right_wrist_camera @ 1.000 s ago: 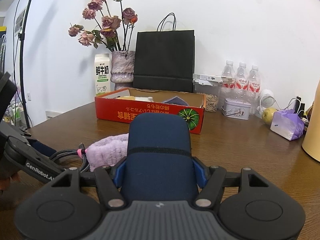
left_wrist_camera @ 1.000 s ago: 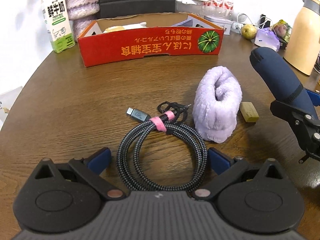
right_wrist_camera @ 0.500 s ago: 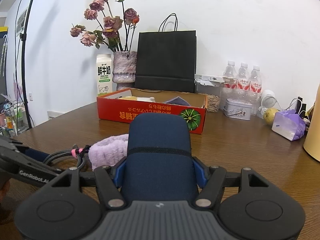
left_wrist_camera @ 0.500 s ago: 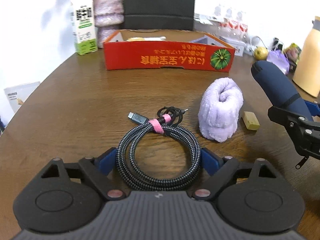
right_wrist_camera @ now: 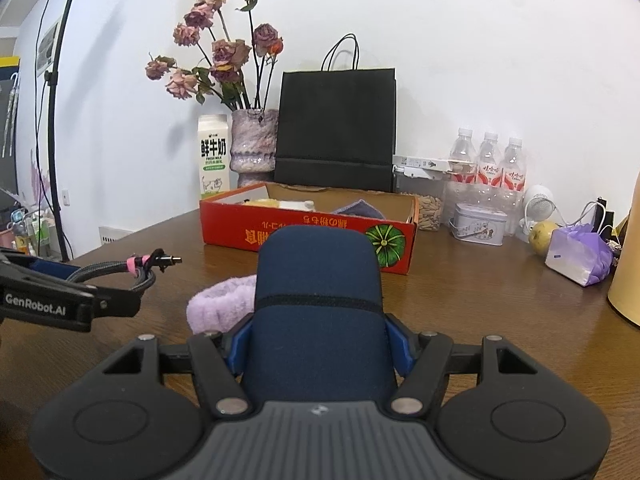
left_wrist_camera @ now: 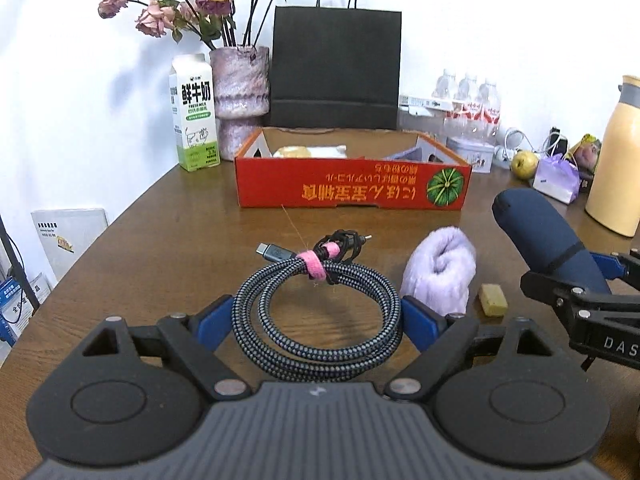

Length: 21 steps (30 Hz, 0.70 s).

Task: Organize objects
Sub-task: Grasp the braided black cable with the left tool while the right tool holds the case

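A coiled grey braided cable (left_wrist_camera: 320, 360) with a pink strap sits between the blue pads of my left gripper (left_wrist_camera: 317, 316), which is shut on its two sides. In the right wrist view the cable (right_wrist_camera: 112, 270) hangs off the table in the left gripper (right_wrist_camera: 60, 292). My right gripper (right_wrist_camera: 320, 344) is shut on a navy blue soft case (right_wrist_camera: 318, 280), which points toward the red cardboard box (right_wrist_camera: 240, 228). From the left wrist the case (left_wrist_camera: 536, 232) shows at the right. A rolled lilac towel (left_wrist_camera: 440, 276) lies on the table between the two grippers.
A small yellowish block (left_wrist_camera: 493, 299) lies beside the towel. The red box (left_wrist_camera: 352, 188) holds several items. Behind it stand a milk carton (left_wrist_camera: 195, 120), a vase (left_wrist_camera: 240, 88) and a black bag (left_wrist_camera: 336, 68). Bottles (right_wrist_camera: 486, 168), a tin (right_wrist_camera: 478, 224), a pear (left_wrist_camera: 525, 163) and a cream flask (left_wrist_camera: 618, 168) crowd the right.
My left gripper's jaws have closed onto the coil and lifted it off the table, and its view has tipped upward. The right gripper with the navy case has stayed still.
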Motion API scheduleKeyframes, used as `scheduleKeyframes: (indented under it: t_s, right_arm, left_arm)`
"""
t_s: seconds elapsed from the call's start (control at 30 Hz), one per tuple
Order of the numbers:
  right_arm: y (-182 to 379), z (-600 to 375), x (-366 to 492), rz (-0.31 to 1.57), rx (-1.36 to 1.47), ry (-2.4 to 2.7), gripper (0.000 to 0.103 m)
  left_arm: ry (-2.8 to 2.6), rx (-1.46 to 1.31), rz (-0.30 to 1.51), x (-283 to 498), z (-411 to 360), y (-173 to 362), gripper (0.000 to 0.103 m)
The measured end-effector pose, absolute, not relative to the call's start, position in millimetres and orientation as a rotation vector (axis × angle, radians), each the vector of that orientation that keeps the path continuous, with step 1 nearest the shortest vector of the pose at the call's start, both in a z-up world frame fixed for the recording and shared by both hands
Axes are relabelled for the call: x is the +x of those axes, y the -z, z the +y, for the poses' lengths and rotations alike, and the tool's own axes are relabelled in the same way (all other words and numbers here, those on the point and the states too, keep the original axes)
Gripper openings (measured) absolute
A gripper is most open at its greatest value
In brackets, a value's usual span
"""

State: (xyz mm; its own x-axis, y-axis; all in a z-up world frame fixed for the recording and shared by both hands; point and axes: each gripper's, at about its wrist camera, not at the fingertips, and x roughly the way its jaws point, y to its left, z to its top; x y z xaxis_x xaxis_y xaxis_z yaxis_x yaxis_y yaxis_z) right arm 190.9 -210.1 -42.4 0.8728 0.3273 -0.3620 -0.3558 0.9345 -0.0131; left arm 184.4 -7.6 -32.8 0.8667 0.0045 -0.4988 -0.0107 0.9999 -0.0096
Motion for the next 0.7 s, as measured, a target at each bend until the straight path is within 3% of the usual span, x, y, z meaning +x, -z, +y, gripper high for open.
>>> scheduleKeyframes:
  t_s: [0.7]
  right_arm:
    - [5, -191, 216, 0.321, -0.051, -0.365, 0.065]
  left_arm:
    - [-0.001, -0.055, 0.394, 210, -7, -9, 0.089]
